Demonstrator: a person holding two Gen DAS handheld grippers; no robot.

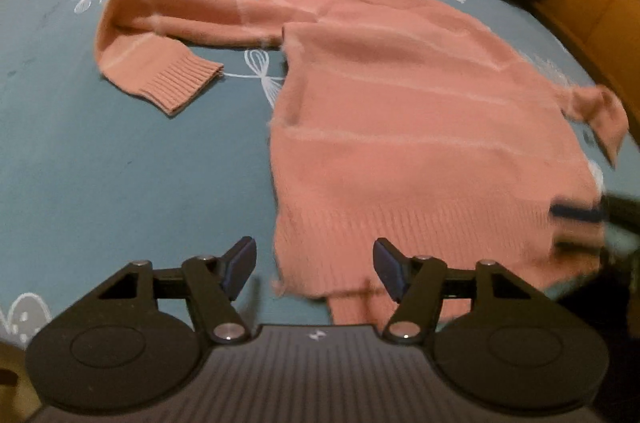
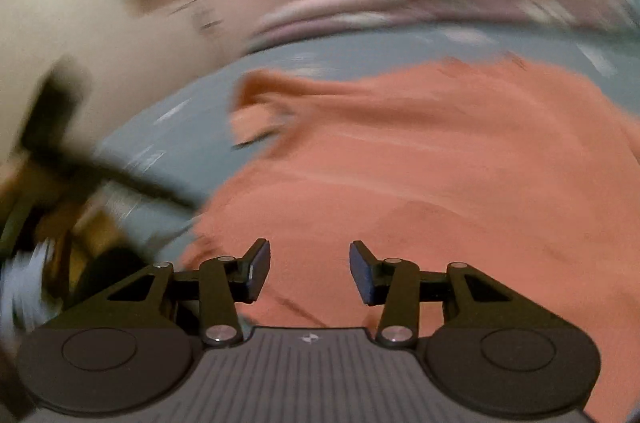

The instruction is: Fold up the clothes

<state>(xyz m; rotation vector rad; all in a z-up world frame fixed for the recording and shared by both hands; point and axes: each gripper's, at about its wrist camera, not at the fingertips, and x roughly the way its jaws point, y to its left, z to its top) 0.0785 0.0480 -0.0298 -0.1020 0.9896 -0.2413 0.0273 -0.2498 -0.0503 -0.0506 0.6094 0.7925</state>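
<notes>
Sweater point(image 1: 400, 111) is spread flat on the blue bedsheet point(image 1: 120, 163), with 1 sleeve point(image 1: 160, 35) flung out to its left, bent back so the cuff points at the body. Looks like the fold hasn't started yet. Left gripper point(image 1: 314, 269) hangs over the hem corner, jaws apart, nothing pinched. Right gripper point(image 2: 310, 271) sits above the sweater body, also parted and empty. Next up, I'd guess: grab that sleeve and bring it across the sweater.

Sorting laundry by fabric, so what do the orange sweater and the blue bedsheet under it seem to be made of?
Orange sweater: looks like soft, fuzzy knit, wool or acrylic; ribbed cuff and hem, hairy edges. Blue bedsheet: seems smooth, matte woven cloth, probably cotton, with white printed drawings.
</notes>
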